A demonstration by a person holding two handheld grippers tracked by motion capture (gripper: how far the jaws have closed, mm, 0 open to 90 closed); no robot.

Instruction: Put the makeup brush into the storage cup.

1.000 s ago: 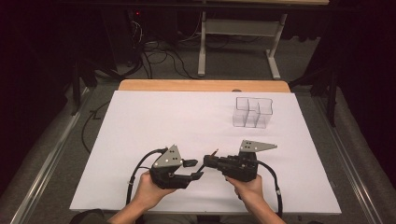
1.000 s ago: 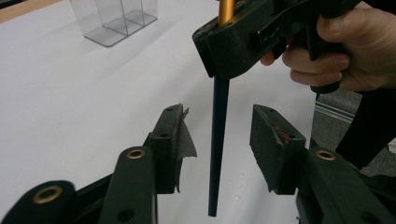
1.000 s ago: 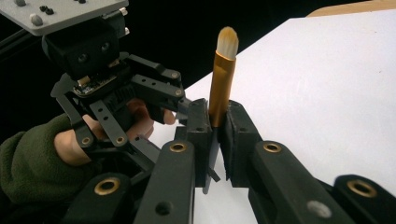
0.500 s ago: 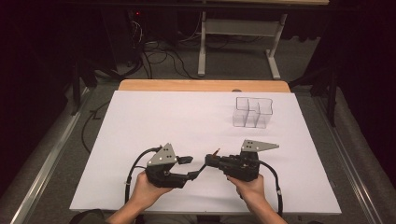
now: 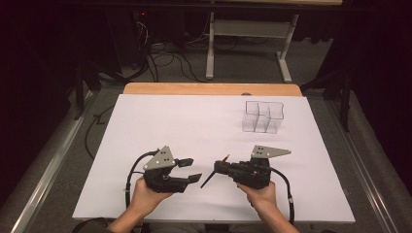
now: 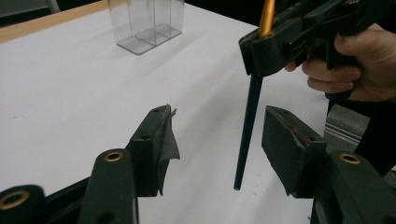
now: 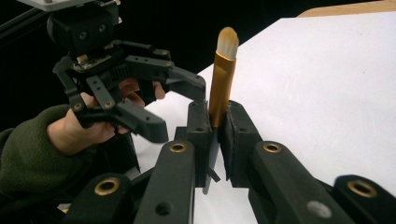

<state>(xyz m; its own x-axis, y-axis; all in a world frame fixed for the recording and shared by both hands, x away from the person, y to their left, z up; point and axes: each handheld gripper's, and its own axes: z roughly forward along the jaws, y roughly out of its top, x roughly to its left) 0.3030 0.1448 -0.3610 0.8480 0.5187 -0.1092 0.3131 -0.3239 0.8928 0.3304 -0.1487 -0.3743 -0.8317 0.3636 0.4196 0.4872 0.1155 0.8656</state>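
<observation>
Right gripper view: the right claw (image 7: 217,140) is clamped on the gold collar of a thin makeup brush (image 7: 223,74), held above the white bench (image 5: 194,126). The left claw (image 6: 215,135) gapes wide around its dark handle. The brush looks light, stiff and slippery; the handle's middle seems the best hold.

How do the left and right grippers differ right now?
The right gripper is shut on a brush; the left gripper is open, holding nothing. In the left gripper view the brush's dark handle hangs between the left gripper's spread jaws, touching neither. Both are black and hand-held above the white table.
</observation>
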